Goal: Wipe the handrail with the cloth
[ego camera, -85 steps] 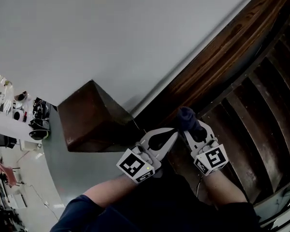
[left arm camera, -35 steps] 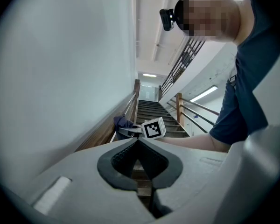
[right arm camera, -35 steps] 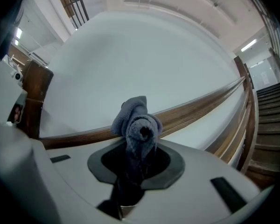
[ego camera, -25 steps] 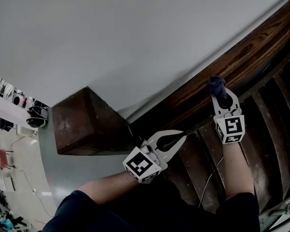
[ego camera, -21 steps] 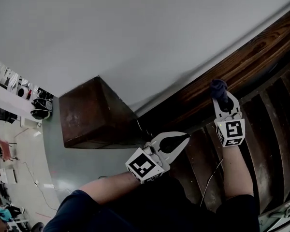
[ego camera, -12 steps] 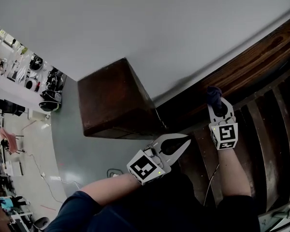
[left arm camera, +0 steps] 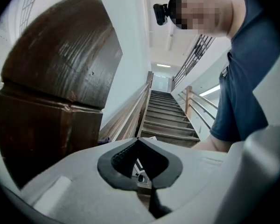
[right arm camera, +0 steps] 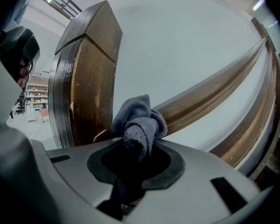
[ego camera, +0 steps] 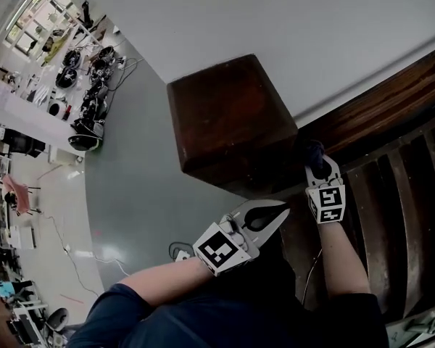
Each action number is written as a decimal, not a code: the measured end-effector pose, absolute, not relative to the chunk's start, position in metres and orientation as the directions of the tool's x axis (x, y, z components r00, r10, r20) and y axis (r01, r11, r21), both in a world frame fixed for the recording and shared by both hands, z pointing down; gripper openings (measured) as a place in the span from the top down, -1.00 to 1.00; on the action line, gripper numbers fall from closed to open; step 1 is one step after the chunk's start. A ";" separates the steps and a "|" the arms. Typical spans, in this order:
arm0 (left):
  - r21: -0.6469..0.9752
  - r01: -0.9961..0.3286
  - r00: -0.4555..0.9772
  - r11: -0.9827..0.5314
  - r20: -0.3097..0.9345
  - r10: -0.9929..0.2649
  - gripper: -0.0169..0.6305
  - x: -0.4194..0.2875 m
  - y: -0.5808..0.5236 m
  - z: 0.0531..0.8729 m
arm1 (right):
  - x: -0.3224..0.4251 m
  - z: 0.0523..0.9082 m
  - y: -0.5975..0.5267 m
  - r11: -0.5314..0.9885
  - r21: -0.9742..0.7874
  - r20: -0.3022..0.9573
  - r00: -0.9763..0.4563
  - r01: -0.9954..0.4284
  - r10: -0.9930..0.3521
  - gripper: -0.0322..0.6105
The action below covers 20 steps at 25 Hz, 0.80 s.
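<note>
The dark wooden handrail (ego camera: pixel 391 96) runs down from the upper right to a square newel post (ego camera: pixel 232 118). My right gripper (ego camera: pixel 316 158) is shut on a bunched dark blue cloth (ego camera: pixel 314 151), which rests on the rail's lower end right beside the post. In the right gripper view the cloth (right arm camera: pixel 139 121) sticks out past the jaws, with the handrail (right arm camera: pixel 210 97) and post (right arm camera: pixel 86 83) just behind it. My left gripper (ego camera: pixel 283 211) hangs lower left of the right one, shut and holding nothing. It points up past the post (left arm camera: pixel 51 78).
Dark balusters (ego camera: pixel 399 209) fill the space under the rail on the right. A white wall (ego camera: pixel 290 13) stands behind the rail. A grey floor (ego camera: pixel 123 194) with cables and a cluttered hall (ego camera: pixel 80 85) lies to the left. A staircase (left arm camera: pixel 165 118) climbs ahead in the left gripper view.
My right gripper has slid the cloth down the handrail to the newel post. The head view has swung left, showing more floor and hall. The left gripper has barely moved.
</note>
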<state>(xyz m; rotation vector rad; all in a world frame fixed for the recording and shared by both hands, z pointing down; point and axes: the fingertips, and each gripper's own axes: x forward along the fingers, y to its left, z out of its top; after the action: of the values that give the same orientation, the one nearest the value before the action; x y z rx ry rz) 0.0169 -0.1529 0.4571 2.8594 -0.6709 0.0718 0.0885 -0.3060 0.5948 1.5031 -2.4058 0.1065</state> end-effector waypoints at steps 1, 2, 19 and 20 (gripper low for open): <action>0.186 -0.446 0.895 -0.876 0.091 -0.437 0.93 0.010 -0.150 0.456 | 0.082 0.598 -0.304 0.452 0.093 0.305 -0.406 -0.887 -0.861 0.62; 0.185 -0.446 0.895 -0.876 0.088 -0.438 0.93 0.004 -0.148 0.454 | 0.076 0.601 -0.303 0.452 0.090 0.317 -0.404 -0.888 -0.858 0.62; 0.144 -0.407 0.908 -0.902 -0.048 -0.417 0.93 -0.091 -0.086 0.415 | 0.009 0.518 -0.168 0.462 0.036 0.294 -0.433 -0.886 -0.852 0.62; 0.147 -0.404 0.908 -0.903 -0.058 -0.415 0.93 -0.094 -0.083 0.413 | 0.003 0.515 -0.157 0.467 0.029 0.297 -0.439 -0.884 -0.848 0.62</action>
<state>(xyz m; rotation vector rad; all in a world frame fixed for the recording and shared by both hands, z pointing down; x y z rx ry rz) -0.0945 -0.0834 0.4125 2.9396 -0.6337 -0.1323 0.0028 -0.1569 0.5154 1.4824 -2.4487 0.1896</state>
